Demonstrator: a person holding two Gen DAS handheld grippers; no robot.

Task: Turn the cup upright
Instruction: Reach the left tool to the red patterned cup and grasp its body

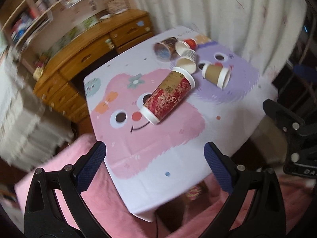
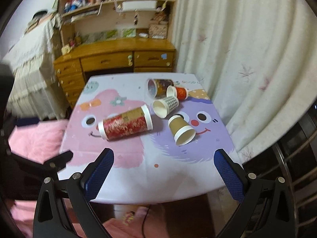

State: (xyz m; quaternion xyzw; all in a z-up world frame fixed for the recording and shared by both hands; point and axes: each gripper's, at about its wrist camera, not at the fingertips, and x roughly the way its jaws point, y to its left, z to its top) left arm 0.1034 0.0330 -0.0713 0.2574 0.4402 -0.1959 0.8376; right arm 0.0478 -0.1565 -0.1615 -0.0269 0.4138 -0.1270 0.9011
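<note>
Several paper cups lie on their sides on a small table point(image 2: 138, 170) with a pink and purple cartoon top. A tall red and gold cup point(image 2: 125, 126) point(image 1: 168, 96) lies in the middle. A brown cup point(image 2: 181, 130) point(image 1: 216, 75) lies to its right, mouth toward me. A checked white cup point(image 2: 165, 106) point(image 1: 187, 60), a small red cup point(image 2: 179, 92) point(image 1: 187, 44) and a dark patterned cup point(image 2: 158, 88) point(image 1: 165, 47) lie farther back. My left gripper point(image 1: 154, 162) is open and empty above the table's near edge. My right gripper point(image 2: 164, 168) is open and empty, short of the cups.
A wooden desk with drawers point(image 2: 115, 59) and shelves stands behind the table. A white curtain point(image 2: 247, 49) hangs at the right. A pink blanket point(image 1: 59, 178) lies at the left and below. The other gripper shows at the right edge point(image 1: 293, 134) of the left wrist view.
</note>
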